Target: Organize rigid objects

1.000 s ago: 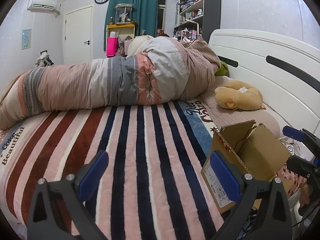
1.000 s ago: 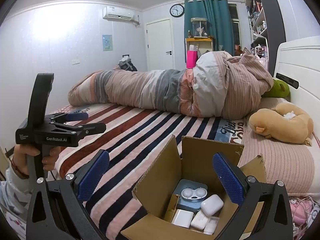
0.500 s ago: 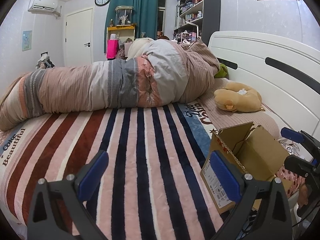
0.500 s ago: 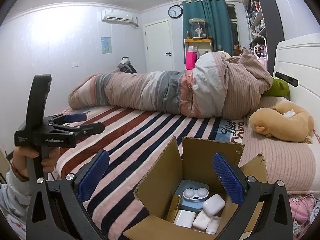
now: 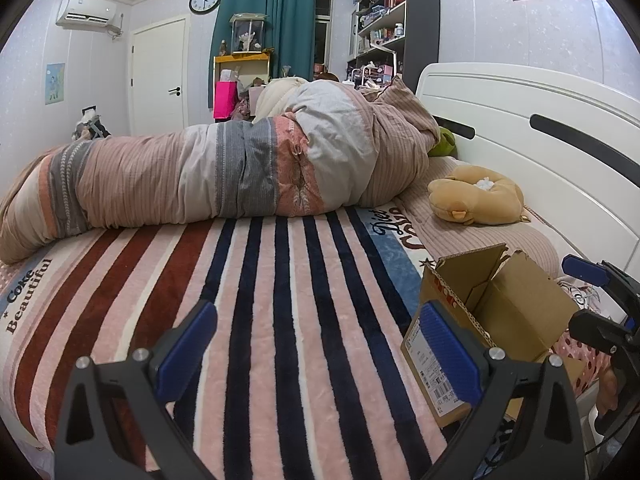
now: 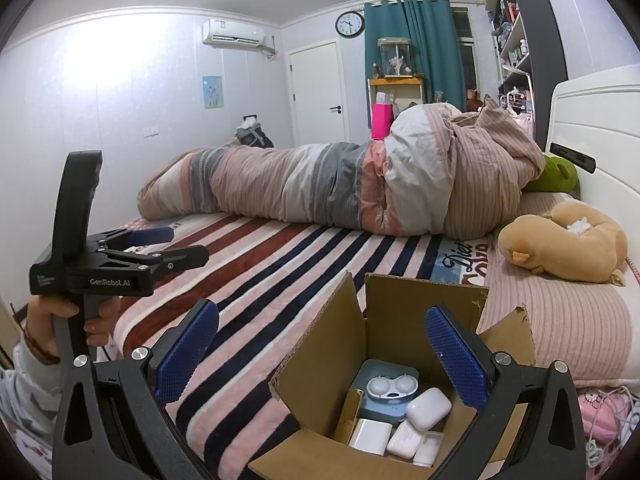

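An open cardboard box [image 6: 328, 360] stands on the striped bed near its front edge; it also shows in the left wrist view [image 5: 516, 316]. Inside lie several small rigid items: a white contact-lens case [image 6: 390, 387] on a blue tray, a white earbud case [image 6: 429, 407] and flat white boxes [image 6: 370, 434]. My right gripper [image 6: 320, 350] is open and empty, held above the box. My left gripper [image 5: 320, 344] is open and empty over the striped blanket, left of the box; it shows in the right wrist view [image 6: 160, 248].
A rolled striped duvet [image 5: 224, 172] lies across the far side of the bed. A tan plush toy [image 5: 476, 196] and a green plush [image 6: 556, 174] lie by the white headboard [image 5: 540, 152]. The striped blanket [image 5: 280, 320] covers the middle of the bed.
Both grippers have drawn back and down a little, and the views shifted slightly. Both stay open and empty. The box and its contents have not moved.
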Action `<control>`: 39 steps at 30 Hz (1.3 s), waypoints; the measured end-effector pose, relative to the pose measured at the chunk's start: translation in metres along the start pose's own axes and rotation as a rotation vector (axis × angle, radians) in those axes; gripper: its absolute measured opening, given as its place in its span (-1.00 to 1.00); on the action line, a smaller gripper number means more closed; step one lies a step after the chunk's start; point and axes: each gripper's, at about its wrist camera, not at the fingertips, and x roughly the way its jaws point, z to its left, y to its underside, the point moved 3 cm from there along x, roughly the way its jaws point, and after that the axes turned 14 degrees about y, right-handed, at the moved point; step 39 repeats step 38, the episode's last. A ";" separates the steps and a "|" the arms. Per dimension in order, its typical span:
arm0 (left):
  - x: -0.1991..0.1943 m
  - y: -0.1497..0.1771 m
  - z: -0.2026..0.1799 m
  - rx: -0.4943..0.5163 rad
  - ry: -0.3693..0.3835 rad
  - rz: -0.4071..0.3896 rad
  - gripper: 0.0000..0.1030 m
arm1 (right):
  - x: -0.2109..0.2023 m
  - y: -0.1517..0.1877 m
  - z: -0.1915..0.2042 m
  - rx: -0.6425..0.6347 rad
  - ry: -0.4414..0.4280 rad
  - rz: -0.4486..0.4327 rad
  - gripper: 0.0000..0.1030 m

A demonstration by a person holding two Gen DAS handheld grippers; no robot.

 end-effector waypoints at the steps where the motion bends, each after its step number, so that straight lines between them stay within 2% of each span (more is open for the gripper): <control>1: 0.000 0.000 0.000 0.000 -0.001 0.000 0.95 | 0.000 0.000 -0.001 0.000 -0.003 0.000 1.00; 39: -0.006 -0.001 0.002 0.008 -0.007 -0.002 0.95 | 0.000 0.000 -0.002 0.001 -0.005 0.000 1.00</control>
